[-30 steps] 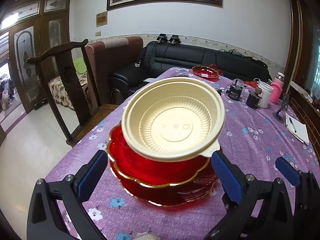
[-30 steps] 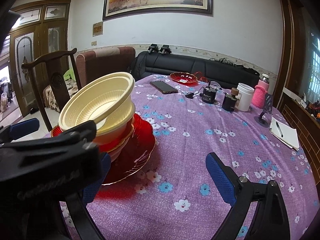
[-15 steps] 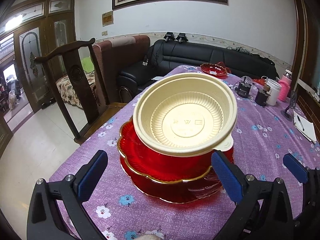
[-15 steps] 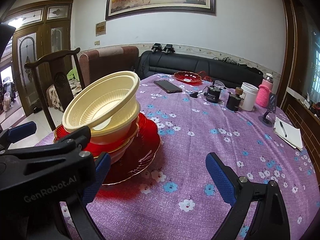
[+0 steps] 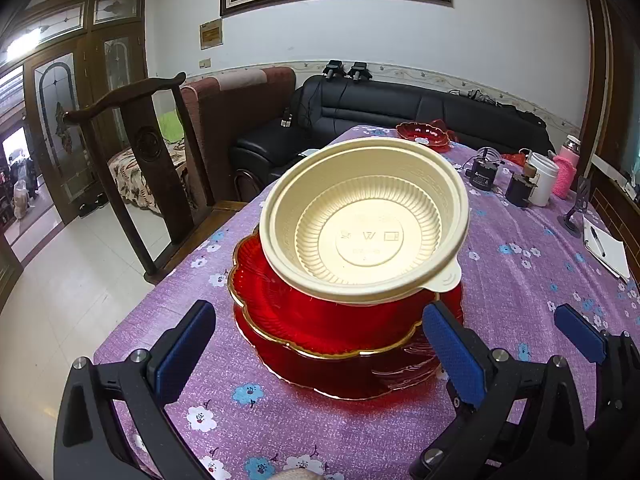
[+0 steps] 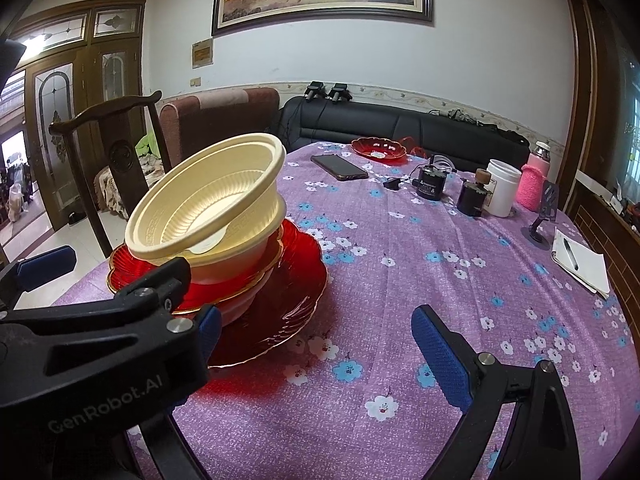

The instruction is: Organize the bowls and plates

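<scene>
A cream plastic bowl (image 5: pixel 364 224) sits tilted on top of a stack: a second cream bowl (image 6: pixel 236 256), a red scalloped plate (image 5: pixel 304 316) and a larger red plate (image 6: pixel 280 320) on the purple flowered tablecloth (image 6: pixel 440 288). My left gripper (image 5: pixel 320 352) is open and empty, just short of the stack's near side. My right gripper (image 6: pixel 316 348) is open and empty, to the right of the stack. A small red dish (image 6: pixel 378 149) sits at the table's far end.
A phone (image 6: pixel 339 167), black gadgets (image 6: pixel 430 186), a white cup (image 6: pixel 502 188), a pink bottle (image 6: pixel 534 182) and a notepad with pen (image 6: pixel 580 260) lie on the far and right side of the table. A wooden chair (image 5: pixel 132 168) stands left of the table.
Both grippers have drawn back slightly from the stack and risen a little. The bowls and plates have not moved.
</scene>
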